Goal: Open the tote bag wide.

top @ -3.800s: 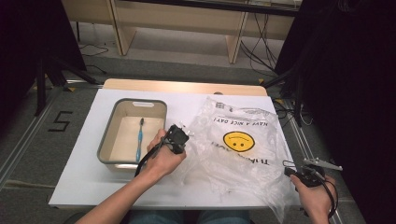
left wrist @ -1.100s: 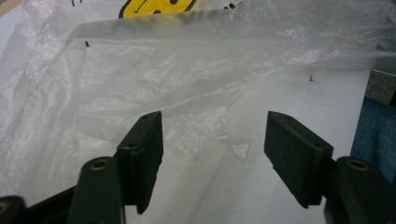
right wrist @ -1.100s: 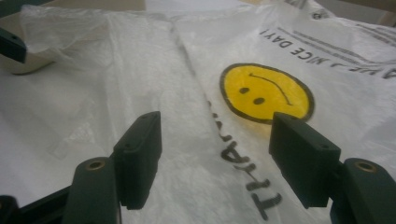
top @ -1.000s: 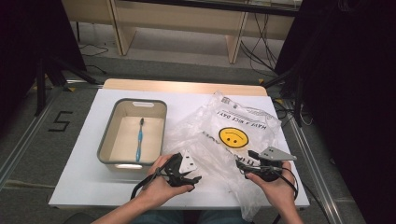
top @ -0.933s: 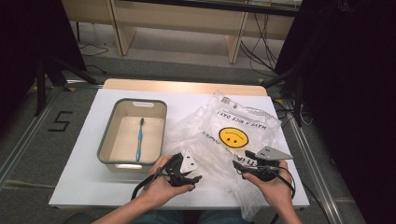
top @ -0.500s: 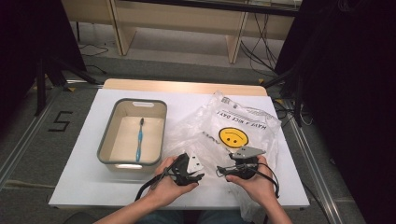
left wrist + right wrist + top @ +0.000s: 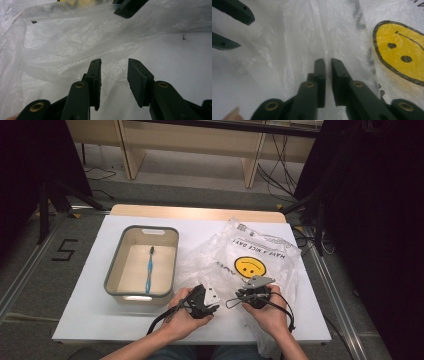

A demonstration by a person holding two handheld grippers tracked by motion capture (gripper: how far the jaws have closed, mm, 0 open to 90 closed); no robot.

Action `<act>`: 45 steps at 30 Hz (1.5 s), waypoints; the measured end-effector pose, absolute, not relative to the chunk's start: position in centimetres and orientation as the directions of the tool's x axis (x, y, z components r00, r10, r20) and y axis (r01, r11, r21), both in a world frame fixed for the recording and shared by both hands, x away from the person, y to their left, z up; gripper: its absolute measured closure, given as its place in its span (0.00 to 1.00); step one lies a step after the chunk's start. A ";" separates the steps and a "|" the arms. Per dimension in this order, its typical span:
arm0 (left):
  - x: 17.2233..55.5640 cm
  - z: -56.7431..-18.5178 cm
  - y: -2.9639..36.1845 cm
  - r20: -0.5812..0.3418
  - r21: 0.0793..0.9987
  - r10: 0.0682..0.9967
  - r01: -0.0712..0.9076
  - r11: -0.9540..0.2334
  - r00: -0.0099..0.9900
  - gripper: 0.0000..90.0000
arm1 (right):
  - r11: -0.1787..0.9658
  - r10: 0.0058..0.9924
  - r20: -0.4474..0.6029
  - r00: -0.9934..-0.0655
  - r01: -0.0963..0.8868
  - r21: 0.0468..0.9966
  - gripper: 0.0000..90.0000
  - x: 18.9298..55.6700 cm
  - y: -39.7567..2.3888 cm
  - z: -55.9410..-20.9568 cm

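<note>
The right tool (image 7: 239, 299) sits at the near edge of the surface (image 7: 90, 320), and its jaws have just been closing: in the right gripper view they stand almost together with a fold of the clear plastic bag (image 7: 240, 260) pinched between them, so it is clenched on the bag. The left tool (image 7: 212, 302) lies just beside it, tips facing it, with little room between the two. Its jaws have also been closing, yet in the left gripper view (image 7: 113, 72) a clear gap remains; the bag's film lies beneath and ahead of them, and the pads do not press on it, so it is released.

The bag spreads away from both tools toward the far right of the surface, its yellow smiley face (image 7: 250, 266) just beyond the right tool (image 7: 328, 63). Part of the bag hangs over the near edge by the right hand (image 7: 270, 312).

To the left of the left hand (image 7: 182, 317) stands a grey bin (image 7: 112, 275), close to it, holding a blue toothbrush (image 7: 148, 270). Bare surface lies open at the near left corner and along the far edge.
</note>
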State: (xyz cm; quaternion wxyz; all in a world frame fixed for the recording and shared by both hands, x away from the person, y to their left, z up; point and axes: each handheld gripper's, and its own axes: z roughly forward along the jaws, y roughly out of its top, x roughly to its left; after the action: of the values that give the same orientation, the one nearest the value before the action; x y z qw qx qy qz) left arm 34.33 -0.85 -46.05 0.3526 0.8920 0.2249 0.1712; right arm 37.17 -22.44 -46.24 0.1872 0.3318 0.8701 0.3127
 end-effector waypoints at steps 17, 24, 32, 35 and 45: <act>36.5 -47.9 -3.0 0.213 0.705 0.567 0.277 -0.653 0.795 0.98 | 0.505 0.734 -0.089 -0.673 0.454 0.734 1.00 36.6 -22.7 -43.3; 36.8 -48.6 -3.3 0.242 0.680 0.545 0.260 -0.685 0.802 0.99 | 0.473 0.757 -0.094 -0.647 0.443 0.762 1.00 37.1 -23.0 -41.8; 36.8 -49.0 -3.4 0.262 0.659 0.517 0.240 -0.713 0.815 0.99 | 0.421 0.792 -0.090 -0.604 0.433 0.798 1.00 38.0 -23.9 -39.9; 36.8 -49.0 -3.5 0.262 0.660 0.518 0.240 -0.712 0.814 0.99 | 0.407 0.799 -0.094 -0.594 0.419 0.812 1.00 38.2 -24.0 -39.3; 36.9 -49.0 -3.4 0.252 0.663 0.519 0.245 -0.707 0.817 0.99 | 0.370 0.816 -0.102 -0.569 0.377 0.849 1.00 38.6 -23.9 -37.8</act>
State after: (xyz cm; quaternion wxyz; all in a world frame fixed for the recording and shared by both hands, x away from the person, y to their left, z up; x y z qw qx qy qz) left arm 36.89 -3.41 -48.98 0.3181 0.8984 0.2128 0.2153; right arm 38.62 -23.87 -37.77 0.2657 0.3804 0.7837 0.4129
